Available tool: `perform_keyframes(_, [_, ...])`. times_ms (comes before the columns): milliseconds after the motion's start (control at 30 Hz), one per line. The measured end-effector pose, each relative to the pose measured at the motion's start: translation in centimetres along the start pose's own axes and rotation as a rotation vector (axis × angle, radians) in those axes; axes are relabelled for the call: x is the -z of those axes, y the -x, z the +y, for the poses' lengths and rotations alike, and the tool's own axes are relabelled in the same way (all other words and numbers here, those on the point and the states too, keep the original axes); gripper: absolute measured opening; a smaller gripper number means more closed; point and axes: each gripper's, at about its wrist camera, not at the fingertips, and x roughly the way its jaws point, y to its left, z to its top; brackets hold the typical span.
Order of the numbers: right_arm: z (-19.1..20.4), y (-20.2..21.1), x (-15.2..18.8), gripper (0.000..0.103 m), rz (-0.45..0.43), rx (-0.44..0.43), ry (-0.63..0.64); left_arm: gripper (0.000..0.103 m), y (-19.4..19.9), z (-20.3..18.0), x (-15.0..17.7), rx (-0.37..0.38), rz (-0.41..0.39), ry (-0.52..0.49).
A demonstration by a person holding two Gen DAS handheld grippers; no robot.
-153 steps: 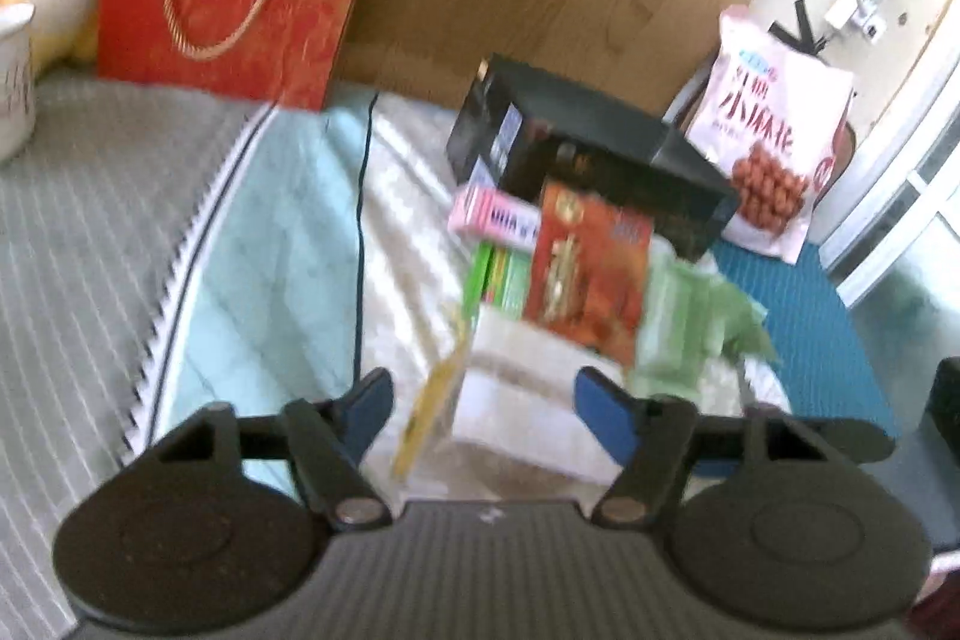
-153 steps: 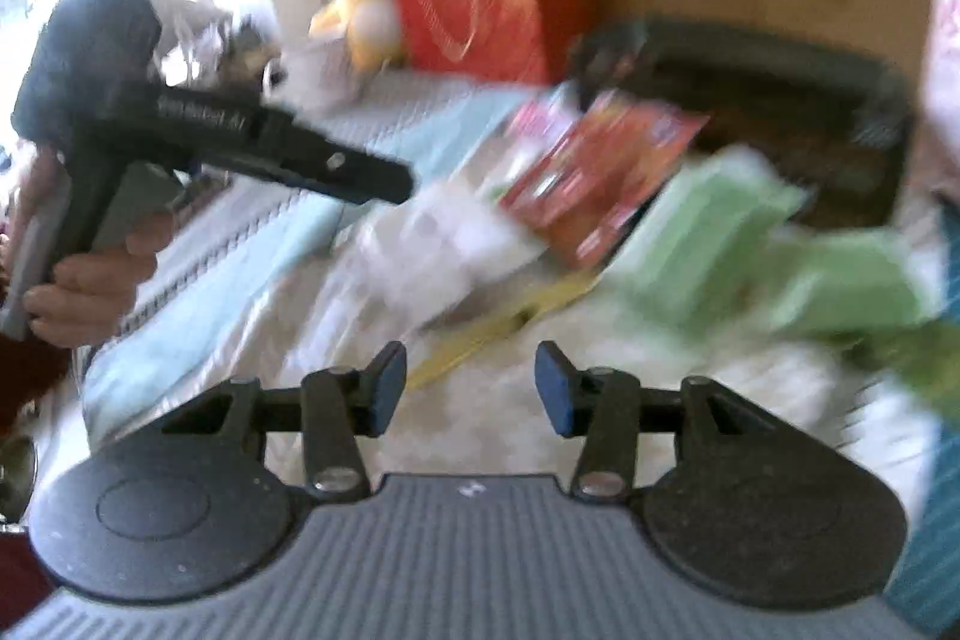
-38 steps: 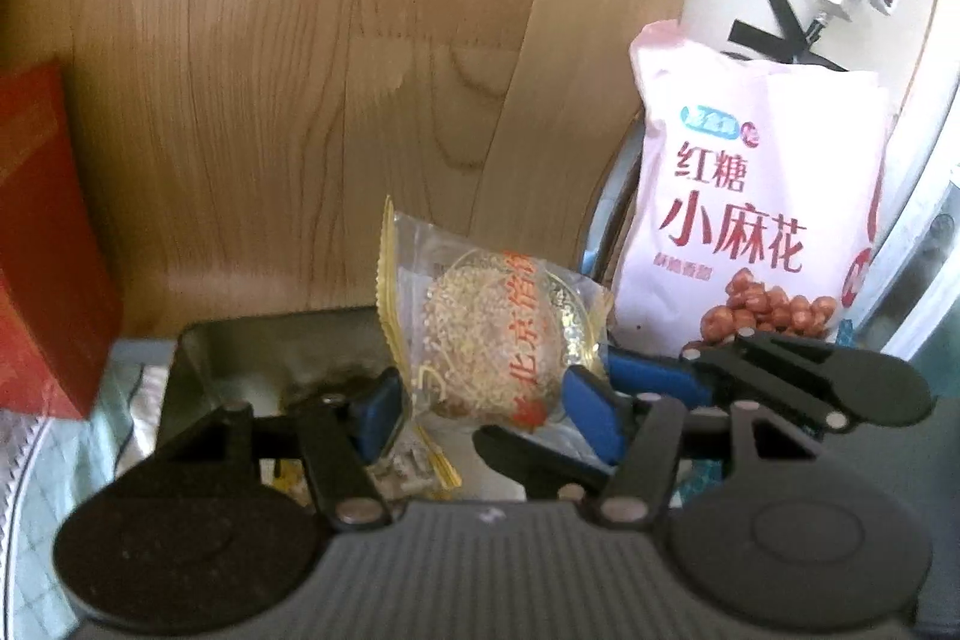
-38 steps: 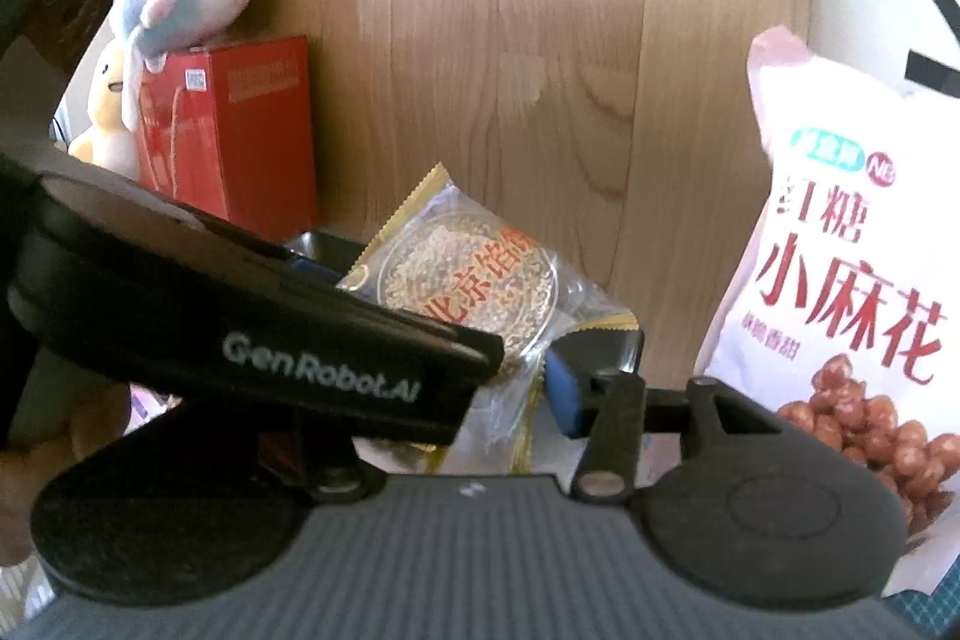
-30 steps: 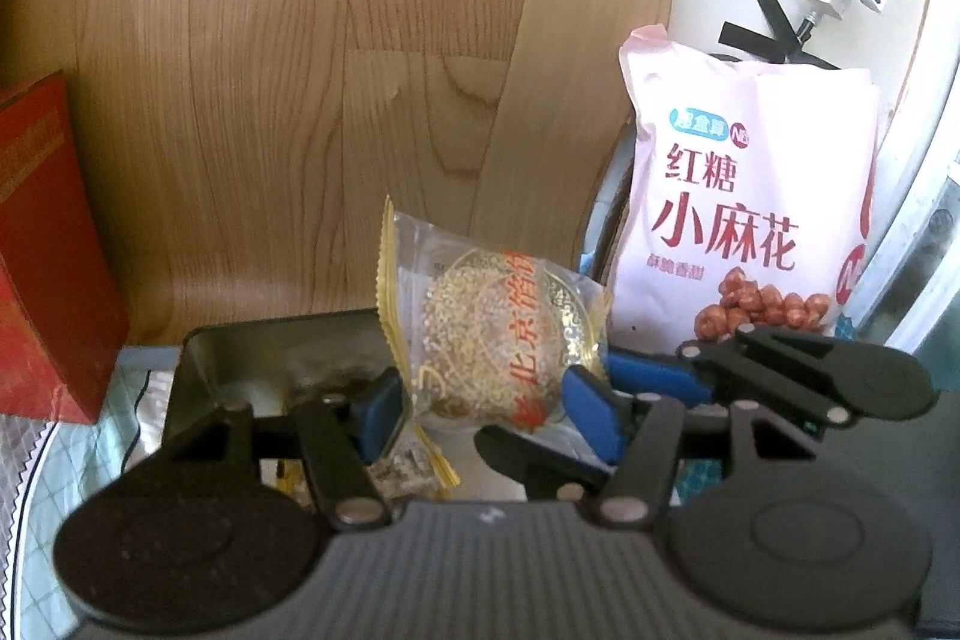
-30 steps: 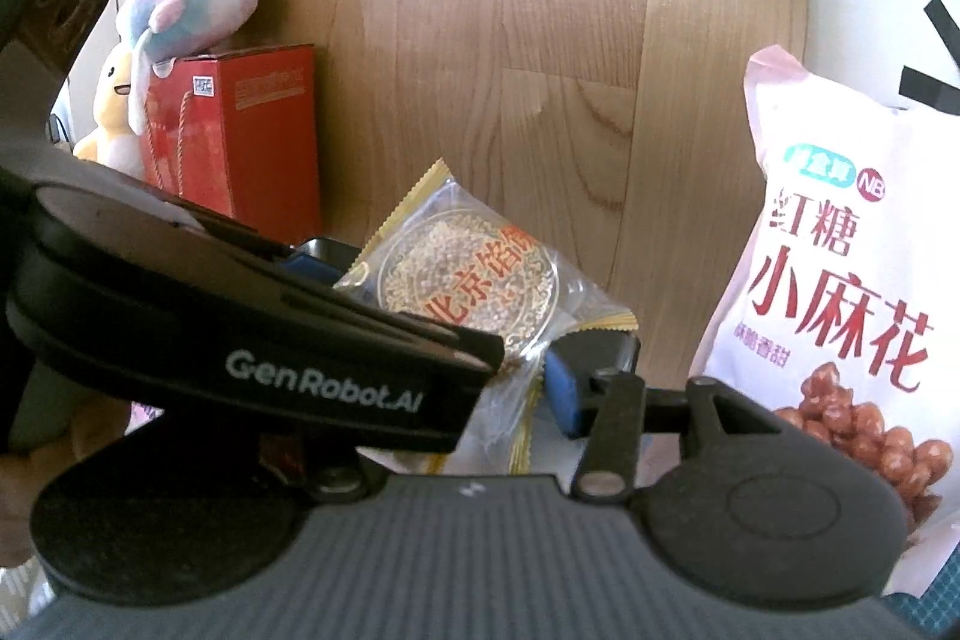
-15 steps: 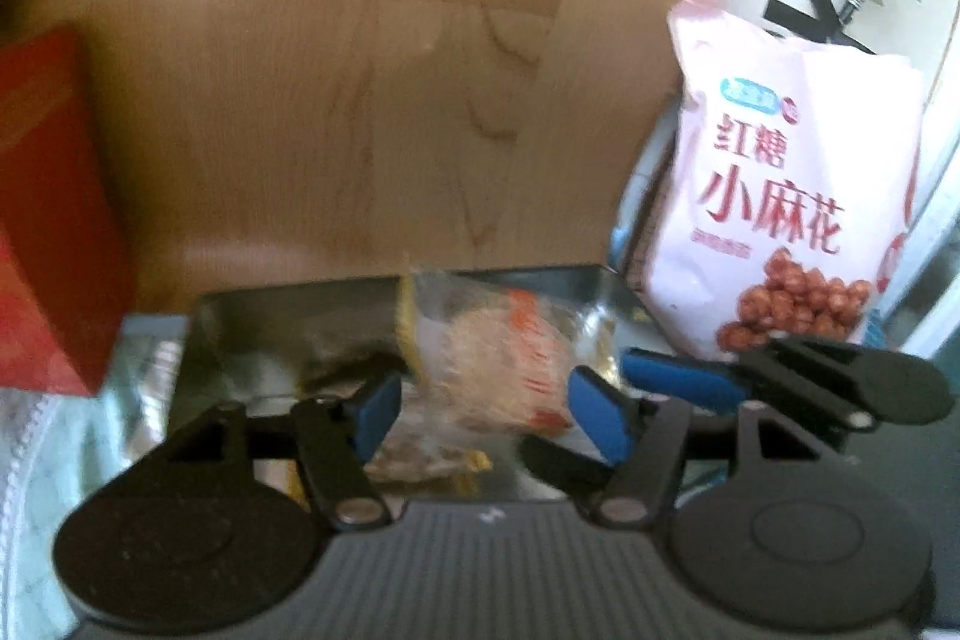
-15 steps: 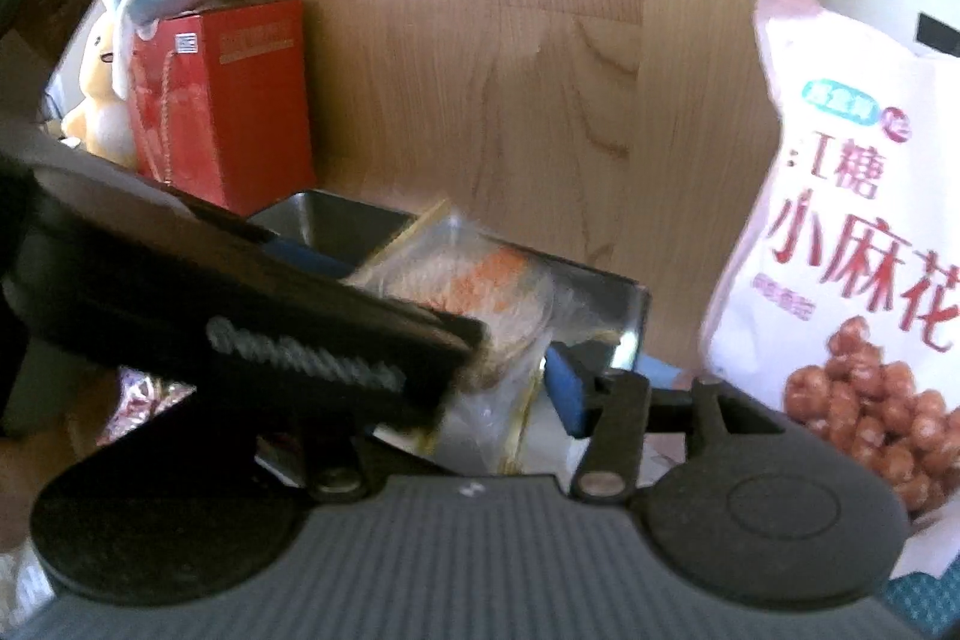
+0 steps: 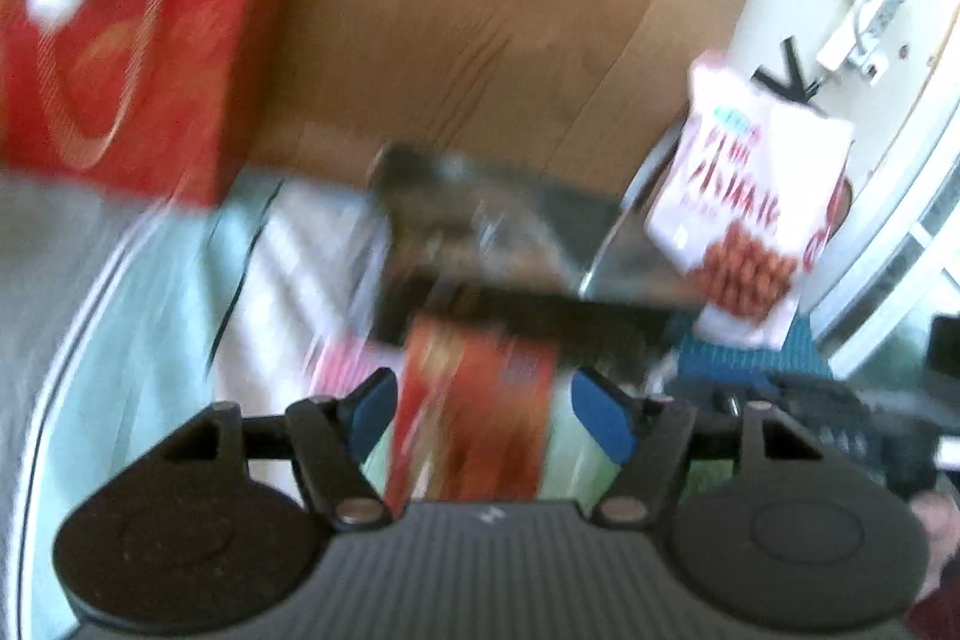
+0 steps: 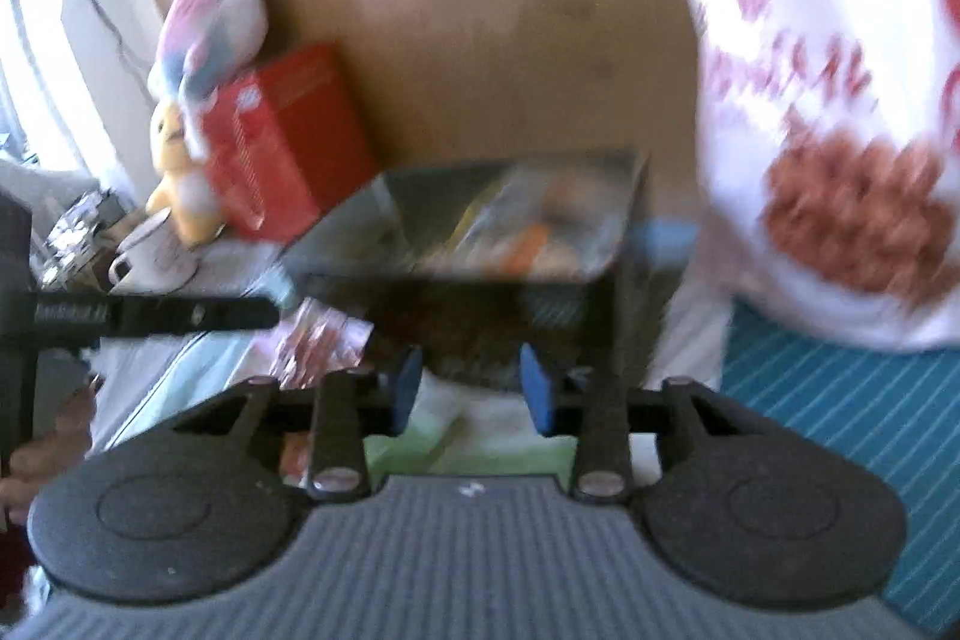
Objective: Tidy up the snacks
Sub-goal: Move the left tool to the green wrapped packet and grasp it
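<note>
Red and glossy, the flat snack packet [image 9: 474,412] lying on the quilt in front of my left gripper [image 9: 483,409] looks light, thin and crinkly, a soft film sleeve that I judge will slide and buckle if I pinch its middle, so I would take it by an edge, flat between the pads. The left jaws stand well apart and empty, with the packet seen beyond and between them but not touched. Just beside it I make out a pink wrapper [image 9: 336,364] on its left and pale green packets [image 9: 573,454] to its right, all blurred. Behind them sits the black box [image 10: 510,244], open at the top, and in it I can see clear-wrapped snacks [image 10: 522,226], one with orange print; how many I cannot tell. My right gripper [image 10: 471,388] hangs just in front of that box, its jaws have just been closing, now narrow but with nothing between them. Further right the big pink-and-white bag of twists [image 10: 828,118] leans upright against the wooden headboard [image 10: 480,28]; it looks bulky, puffy and brittle inside, best lifted by its top seam.
</note>
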Motion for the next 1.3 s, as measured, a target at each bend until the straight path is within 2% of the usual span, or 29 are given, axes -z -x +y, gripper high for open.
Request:
perform_keyframes(167, [1.3, -3.2, 0.9, 0.032, 0.096, -0.042, -0.069, 0.065, 2.4, 3.7, 4.0, -0.004, 0.044, 0.129])
perform_keyframes(267, [2.1, -2.7, 1.8, 0.026, 0.129, -0.073, -0.112, 0.065, 4.2, 5.2, 5.9, -0.001, 0.054, 0.163])
perform_keyframes(300, [2.8, -2.4, 2.2, 0.022, 0.139, -0.092, -0.101, 0.065, 4.8, 5.4, 6.5, 0.004, 0.056, 0.165])
perform_keyframes(433, [6.8, -1.2, 6.3, 0.024, 0.209, -0.161, -0.075, 0.065, 6.3, 4.9, 8.4, 0.039, 0.059, 0.14])
perform_keyframes(567, [10.1, 0.4, 9.1, 0.025, 0.221, -0.259, -0.064, 0.065, 7.8, 3.9, 9.8, 0.064, 0.053, 0.095])
perform_keyframes(633, [11.2, 1.7, 9.9, 0.029, 0.195, -0.303, -0.063, 0.065, 9.1, 3.9, 10.2, 0.059, 0.025, 0.081])
perform_keyframes(667, [11.8, 2.4, 10.2, 0.031, 0.178, -0.3, -0.03, 0.066, 9.7, 4.2, 10.4, 0.061, 0.015, 0.086])
perform_keyframes(700, [12.3, 3.2, 10.3, 0.04, 0.155, -0.279, 0.016, 0.066, 10.2, 4.5, 10.5, 0.064, 0.008, 0.095])
perform_keyframes(733, [12.7, 4.1, 10.7, 0.052, 0.13, -0.255, 0.075, 0.066, 10.8, 5.0, 10.6, 0.069, 0.002, 0.108])
perform_keyframes(800, [13.7, 4.9, 11.4, 0.062, 0.112, -0.227, 0.184, 0.066, 11.6, 5.7, 11.0, 0.073, -0.002, 0.127])
perform_keyframes(900, [14.7, 3.7, 12.0, 0.062, 0.127, -0.162, 0.296, 0.066, 11.5, 5.9, 11.7, 0.07, 0.004, 0.121])
perform_keyframes(1000, [14.8, 2.3, 13.0, 0.062, 0.125, -0.113, 0.351, 0.064, 10.5, 5.3, 12.1, 0.057, 0.026, 0.098])
perform_keyframes(1100, [15.6, 1.4, 13.4, 0.063, 0.1, -0.097, 0.396, 0.056, 9.8, 3.9, 12.5, 0.031, 0.022, 0.017])
perform_keyframes(1133, [15.9, 1.2, 13.6, 0.061, 0.096, -0.091, 0.409, 0.051, 9.5, 3.3, 12.7, 0.034, 0.033, -0.007])
perform_keyframes(1167, [16.2, 1.1, 13.7, 0.059, 0.096, -0.087, 0.413, 0.052, 9.4, 2.9, 13.0, 0.033, 0.032, -0.021])
perform_keyframes(1200, [16.5, 1.1, 13.6, 0.053, 0.102, -0.091, 0.409, 0.053, 9.5, 2.5, 13.2, 0.036, 0.035, -0.028])
perform_keyframes(1300, [16.9, 2.1, 14.2, 0.047, 0.108, -0.058, 0.407, 0.052, 9.9, 2.0, 14.0, 0.067, 0.047, -0.042])
